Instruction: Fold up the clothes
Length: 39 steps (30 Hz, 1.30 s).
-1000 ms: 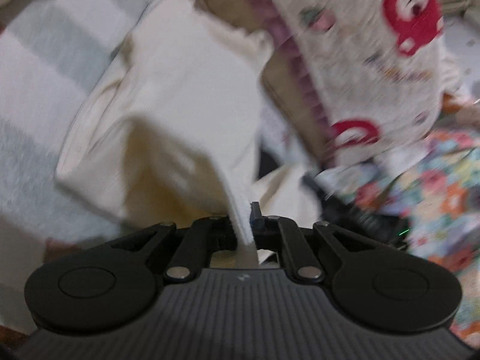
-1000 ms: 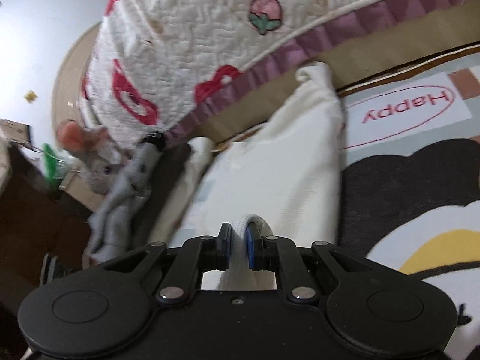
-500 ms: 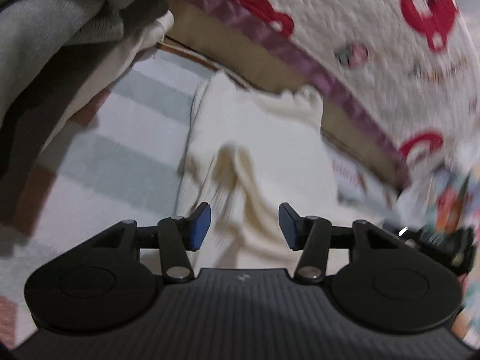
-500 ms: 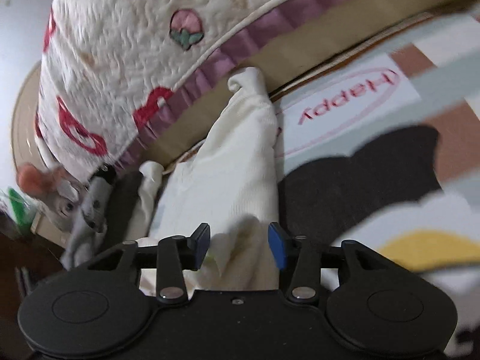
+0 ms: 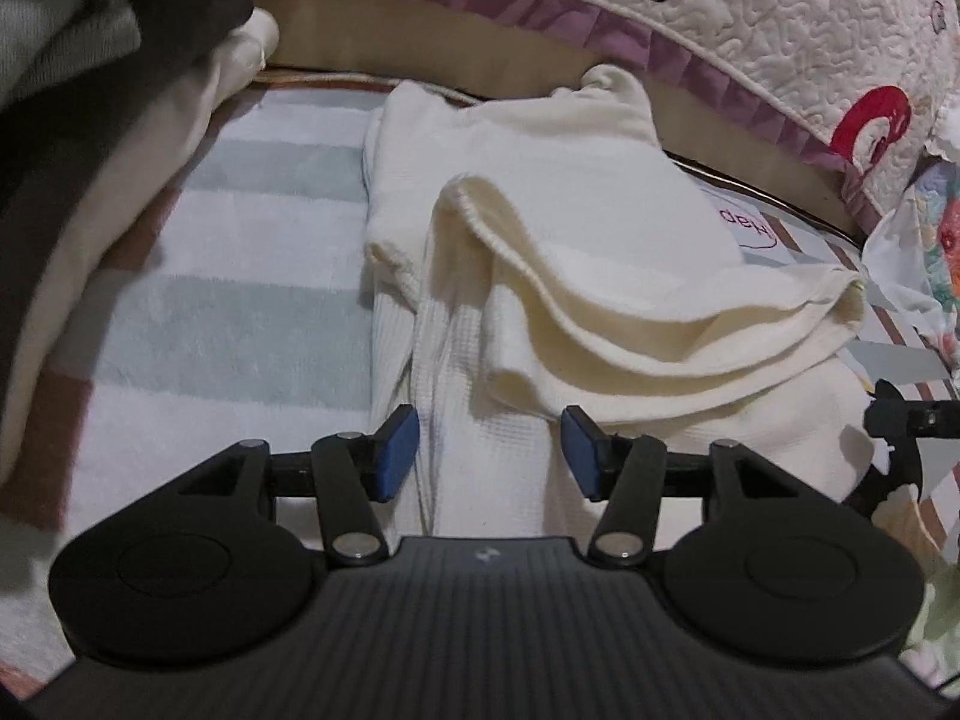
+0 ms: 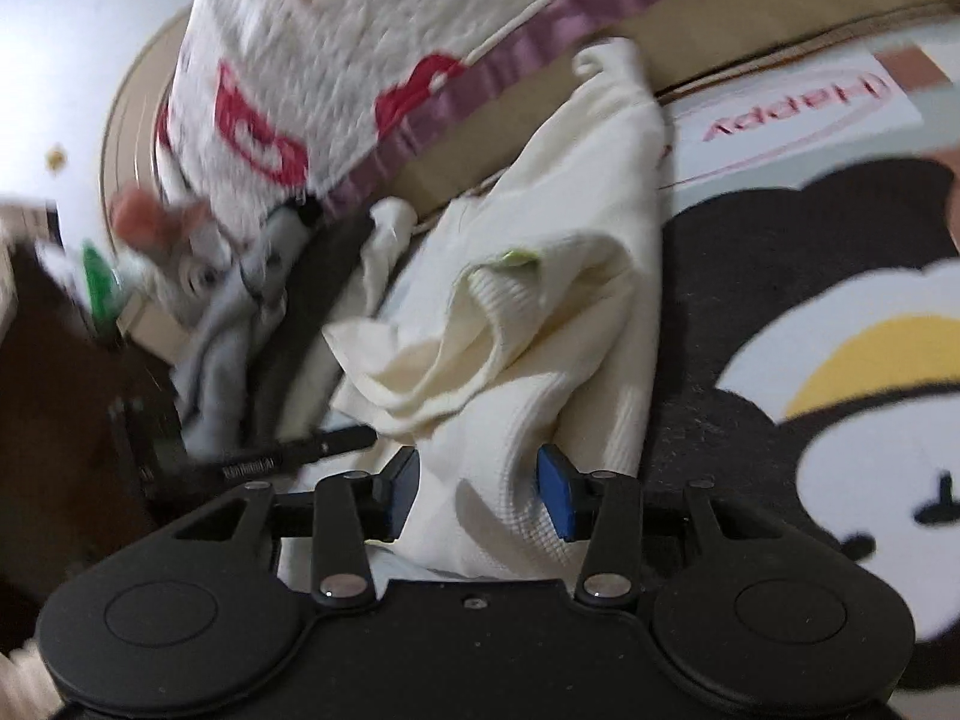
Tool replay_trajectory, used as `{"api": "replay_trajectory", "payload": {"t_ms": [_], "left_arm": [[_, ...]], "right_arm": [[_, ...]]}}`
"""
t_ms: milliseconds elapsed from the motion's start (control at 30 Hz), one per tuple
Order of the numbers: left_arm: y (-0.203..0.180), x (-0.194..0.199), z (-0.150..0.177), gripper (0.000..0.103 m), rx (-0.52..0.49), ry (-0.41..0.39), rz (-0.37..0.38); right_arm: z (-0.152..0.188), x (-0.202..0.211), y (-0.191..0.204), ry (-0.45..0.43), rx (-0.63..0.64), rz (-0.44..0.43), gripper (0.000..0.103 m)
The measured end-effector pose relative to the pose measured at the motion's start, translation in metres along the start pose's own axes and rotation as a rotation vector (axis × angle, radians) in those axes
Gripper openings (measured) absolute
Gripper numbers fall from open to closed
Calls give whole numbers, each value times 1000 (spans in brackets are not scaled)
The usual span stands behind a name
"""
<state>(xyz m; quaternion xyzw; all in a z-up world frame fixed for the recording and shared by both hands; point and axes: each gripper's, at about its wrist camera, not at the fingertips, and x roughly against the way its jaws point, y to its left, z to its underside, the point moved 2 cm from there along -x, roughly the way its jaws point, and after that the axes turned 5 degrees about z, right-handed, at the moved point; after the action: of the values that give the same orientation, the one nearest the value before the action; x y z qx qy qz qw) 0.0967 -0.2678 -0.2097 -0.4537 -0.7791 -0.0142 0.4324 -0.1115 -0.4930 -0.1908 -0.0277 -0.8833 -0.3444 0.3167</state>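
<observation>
A striped rug (image 5: 240, 300) beside a quilted bed (image 5: 780, 60) is covered by a loosely folded cream garment (image 5: 570, 252); the left gripper (image 5: 489, 456) and right gripper (image 6: 477, 489) are held open, gripping nothing.

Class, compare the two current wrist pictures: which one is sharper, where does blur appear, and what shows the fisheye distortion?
Left wrist view: mostly sharp, waffle weave clear on the cream garment; clothes pile at left smeared; quilt edge bows in a fisheye arc. Right wrist view: motion blur across the quilt, "Happy" print and garment; only the right gripper stays crisp.
</observation>
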Motion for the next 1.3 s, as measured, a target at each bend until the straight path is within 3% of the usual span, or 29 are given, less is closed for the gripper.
{"api": "replay_trajectory", "payload": {"t_ms": [133, 200, 233, 300, 367, 433, 467, 500, 533, 633, 700, 833, 933, 1000, 1067, 1133, 1167, 1200, 1300], "left_arm": [[-3, 1, 6, 55, 11, 18, -7], [-6, 3, 8, 47, 15, 27, 0], [-7, 2, 9, 25, 17, 38, 10], [-6, 1, 9, 20, 17, 61, 25], [-4, 5, 9, 10, 46, 68, 29], [-1, 14, 9, 7, 89, 65, 43], [0, 23, 9, 6, 119, 55, 58], [1, 32, 10, 6, 149, 44, 74], [2, 42, 12, 6, 177, 36, 81], [2, 60, 23, 6, 218, 39, 79], [1, 56, 26, 6, 218, 50, 71], [-2, 48, 31, 8, 218, 70, 56], [-4, 42, 35, 9, 217, 86, 44], [-5, 38, 38, 14, 217, 96, 36], [-6, 35, 40, 19, 217, 107, 29], [-11, 35, 41, 18, 201, 119, 23], [-13, 36, 41, 11, 192, 126, 21], [-15, 37, 41, 8, 182, 132, 18], [-23, 39, 40, 7, 154, 152, 11]], "right_arm": [[2, 4, 18, -45, 136, 164, 50], [6, 9, 28, -80, 176, 235, 51], [9, 10, 29, -78, 167, 217, 51], [13, 5, 26, -47, 146, 186, 51], [16, -4, 26, -38, 180, 218, 52], [18, -9, 32, -23, 256, 227, 48], [18, -12, 37, -7, 303, 225, 23], [14, -9, 43, 18, 317, 168, 16], [9, -5, 48, 45, 322, 99, 15], [3, 12, 62, 102, 401, 29, 15], [6, 14, 54, 147, 415, 69, 15], [21, -2, 27, 230, 320, 112, 16], [24, -3, 20, 186, 244, 81, 27], [23, -1, 15, 162, 176, 45, 38], [22, -2, 9, 130, 101, 11, 42], [20, -13, 0, 94, -3, -17, 42], [20, -13, -2, 88, -23, -27, 35], [19, -12, -2, 85, -35, -36, 18], [22, 5, -3, 72, -89, -117, 15]]}}
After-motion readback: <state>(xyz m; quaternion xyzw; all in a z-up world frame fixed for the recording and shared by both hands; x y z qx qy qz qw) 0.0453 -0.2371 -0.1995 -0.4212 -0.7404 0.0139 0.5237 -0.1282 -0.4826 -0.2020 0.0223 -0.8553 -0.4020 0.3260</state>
